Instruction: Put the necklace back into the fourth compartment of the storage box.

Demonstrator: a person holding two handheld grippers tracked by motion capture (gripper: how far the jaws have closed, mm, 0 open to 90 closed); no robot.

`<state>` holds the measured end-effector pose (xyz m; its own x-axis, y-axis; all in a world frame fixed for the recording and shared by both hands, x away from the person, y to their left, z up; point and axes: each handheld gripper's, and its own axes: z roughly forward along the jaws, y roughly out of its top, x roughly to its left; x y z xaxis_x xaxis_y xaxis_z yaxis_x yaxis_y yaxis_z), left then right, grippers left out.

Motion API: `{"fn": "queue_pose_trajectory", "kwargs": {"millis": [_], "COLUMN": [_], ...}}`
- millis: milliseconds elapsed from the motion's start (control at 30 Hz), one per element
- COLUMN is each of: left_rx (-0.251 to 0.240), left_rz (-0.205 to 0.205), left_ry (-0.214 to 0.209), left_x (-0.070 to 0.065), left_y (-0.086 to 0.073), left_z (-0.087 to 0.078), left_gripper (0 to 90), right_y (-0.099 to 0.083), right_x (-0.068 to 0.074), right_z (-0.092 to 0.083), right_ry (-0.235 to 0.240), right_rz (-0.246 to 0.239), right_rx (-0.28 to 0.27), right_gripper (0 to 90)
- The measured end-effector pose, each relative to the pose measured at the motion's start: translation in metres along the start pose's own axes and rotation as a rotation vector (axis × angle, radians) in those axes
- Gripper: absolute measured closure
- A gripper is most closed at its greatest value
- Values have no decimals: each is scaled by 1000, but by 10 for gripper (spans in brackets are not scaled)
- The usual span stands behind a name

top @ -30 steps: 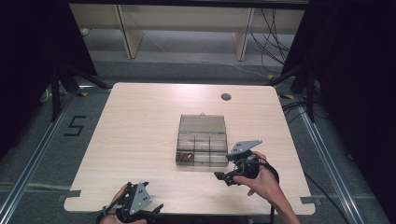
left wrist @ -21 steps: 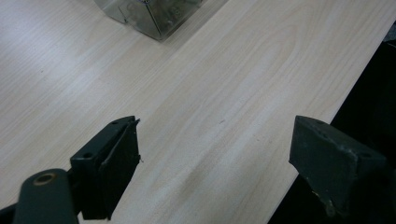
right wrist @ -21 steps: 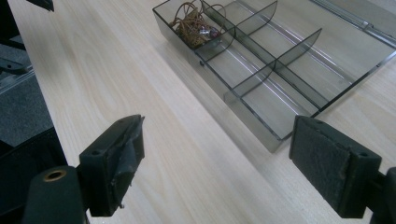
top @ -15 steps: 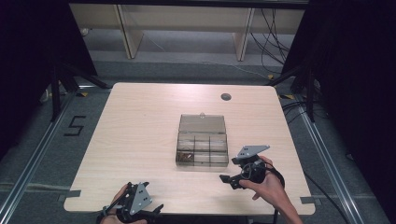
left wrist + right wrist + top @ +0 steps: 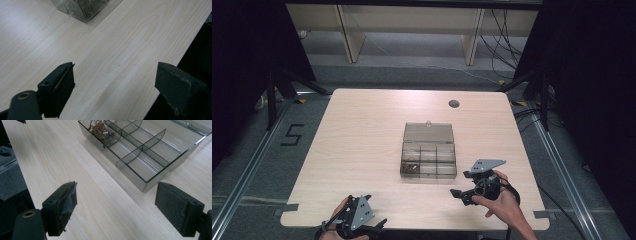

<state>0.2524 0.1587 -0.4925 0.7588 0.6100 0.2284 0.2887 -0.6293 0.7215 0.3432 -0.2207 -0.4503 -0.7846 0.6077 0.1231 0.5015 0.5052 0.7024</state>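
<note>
Tangled, perhaps wiry contents (image 5: 100, 131) in box (image 5: 429, 159) corner compartment, indistinct; both grippers (image 5: 116, 210) (image 5: 115, 91) wide apart, empty.

Left gripper (image 5: 362, 220) is partly cut by the bottom edge in the high view, so the hand under it is mostly out of frame. In the left gripper view the compartment box (image 5: 83, 8) is clipped by the top edge, only a near corner visible, contents blurred. In the right gripper view the box's far end and lid run off the top and right edges. The tangle (image 5: 100, 130) in one corner compartment is too small to identify: thin brownish strands. Dark round spot (image 5: 454, 104) on the desk (image 5: 362, 130): can't tell what it is.
</note>
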Motion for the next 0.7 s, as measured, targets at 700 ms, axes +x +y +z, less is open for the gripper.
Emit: {"fn": "queue_pose_trajectory", "kwargs": {"millis": [700], "left_rx": [-7], "left_rz": [0], "left_ry": [3], "left_x": [1], "left_y": [0], "left_z": [-1], "left_gripper": [155], "right_y": [-25], "right_x": [0], "right_z": [-9], "right_ry": [-3], "right_rz": [46], "right_rx": [0], "right_gripper": [184]}}
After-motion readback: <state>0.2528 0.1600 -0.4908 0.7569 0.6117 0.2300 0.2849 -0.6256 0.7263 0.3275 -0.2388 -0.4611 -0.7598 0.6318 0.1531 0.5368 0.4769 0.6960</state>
